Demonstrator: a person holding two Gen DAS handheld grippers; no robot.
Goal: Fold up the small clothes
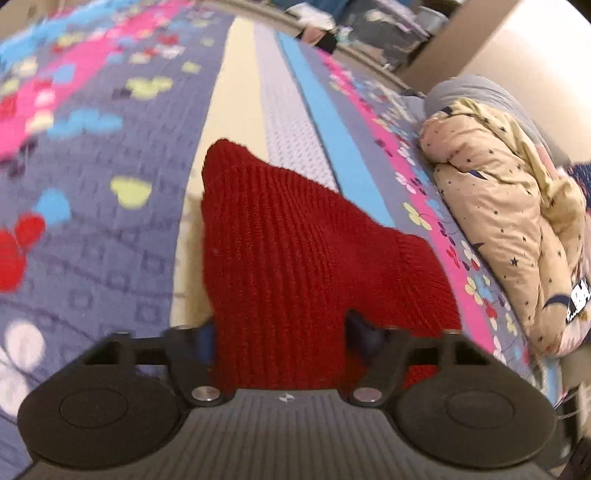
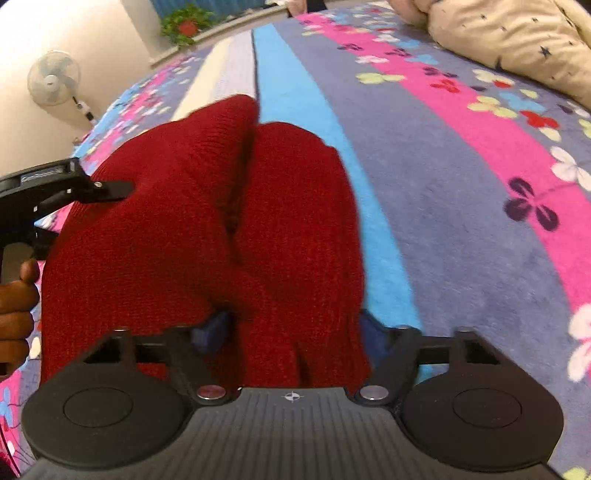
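A red knitted garment [image 1: 280,243] hangs draped over my left gripper [image 1: 282,332], lifted above the bed. The knit covers the blue fingertips, so the jaws are hidden; the cloth seems held between them. In the right wrist view the same red garment [image 2: 207,221] is bunched in two folds over my right gripper [image 2: 291,332], which grips its near edge. The left gripper [image 2: 110,190] shows at the left edge of that view, touching the garment's side, with a hand behind it.
A striped bedspread [image 2: 443,206] with flower and mouse-head patterns covers the bed. A rolled beige star-print quilt [image 1: 506,221] lies along the right side. A white fan [image 2: 53,79] and a potted plant [image 2: 184,24] stand beyond the bed.
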